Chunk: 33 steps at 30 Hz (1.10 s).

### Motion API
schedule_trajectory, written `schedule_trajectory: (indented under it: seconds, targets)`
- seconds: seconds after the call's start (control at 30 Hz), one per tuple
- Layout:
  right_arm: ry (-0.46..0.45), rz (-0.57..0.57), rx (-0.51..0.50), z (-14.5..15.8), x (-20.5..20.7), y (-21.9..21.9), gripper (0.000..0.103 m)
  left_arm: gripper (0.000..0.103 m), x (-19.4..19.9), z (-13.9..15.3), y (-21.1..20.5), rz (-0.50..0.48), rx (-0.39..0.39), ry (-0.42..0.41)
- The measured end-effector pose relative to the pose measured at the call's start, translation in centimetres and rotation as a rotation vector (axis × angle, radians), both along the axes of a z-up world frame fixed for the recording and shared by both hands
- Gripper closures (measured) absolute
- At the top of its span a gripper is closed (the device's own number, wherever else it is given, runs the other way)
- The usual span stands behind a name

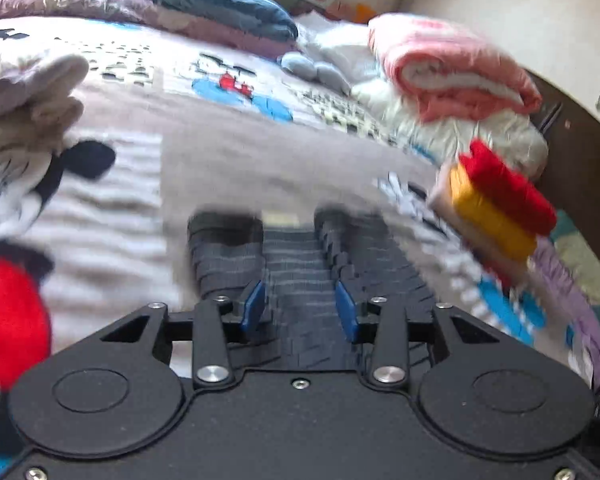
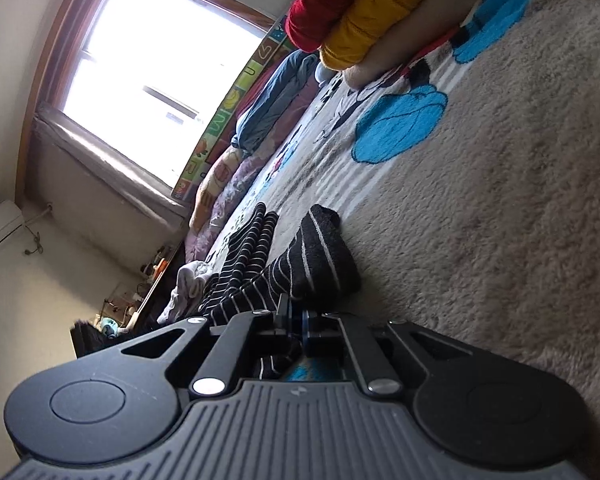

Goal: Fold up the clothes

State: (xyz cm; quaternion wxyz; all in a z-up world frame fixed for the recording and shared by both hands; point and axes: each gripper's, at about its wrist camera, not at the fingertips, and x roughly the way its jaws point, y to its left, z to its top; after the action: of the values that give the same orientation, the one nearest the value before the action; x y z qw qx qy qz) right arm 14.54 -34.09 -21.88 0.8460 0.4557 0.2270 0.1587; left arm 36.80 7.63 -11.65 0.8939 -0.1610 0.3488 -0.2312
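Home bedroom: cartoon blanket (image 1: 228, 148) on bed, window (image 2: 156, 76), folded clothes (image 1: 452, 68)

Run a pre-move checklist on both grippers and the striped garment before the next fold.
1. Right gripper shut on the striped garment: ok; blue pads nearly meet with cloth between them.
2. Left gripper holding the same dark striped cloth: cannot tell; fabric lies between its fingers, but the picture is blurred.
3. Garment lying flat: not ok; bunched and ridged in the right wrist view.
4. Bare fleece blanket beside the garment: ok.
5. Stack of folded red and yellow clothes apart from the garment: ok.
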Motion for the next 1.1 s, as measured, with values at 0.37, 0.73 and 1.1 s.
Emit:
schedule_trajectory:
  seconds: [0.37, 0.73, 1.1]
  targets:
    - [-0.013, 0.014, 0.007, 0.2, 0.1, -0.1, 0.097, 0.065, 5.4, -2.2, 2.2, 0.134, -0.199, 0.118]
    - [-0.043, 0.028, 0.061, 0.1, -0.4, -0.3, 0.09, 0.037, -12.0, 2.6, 2.1, 0.062, -0.195, -0.07]
    - [-0.028, -0.072, 0.263, -0.5, -0.7, -2.8, 0.074, 0.03, -27.3, 2.5, -1.3, 0.027, -0.027, -0.149]
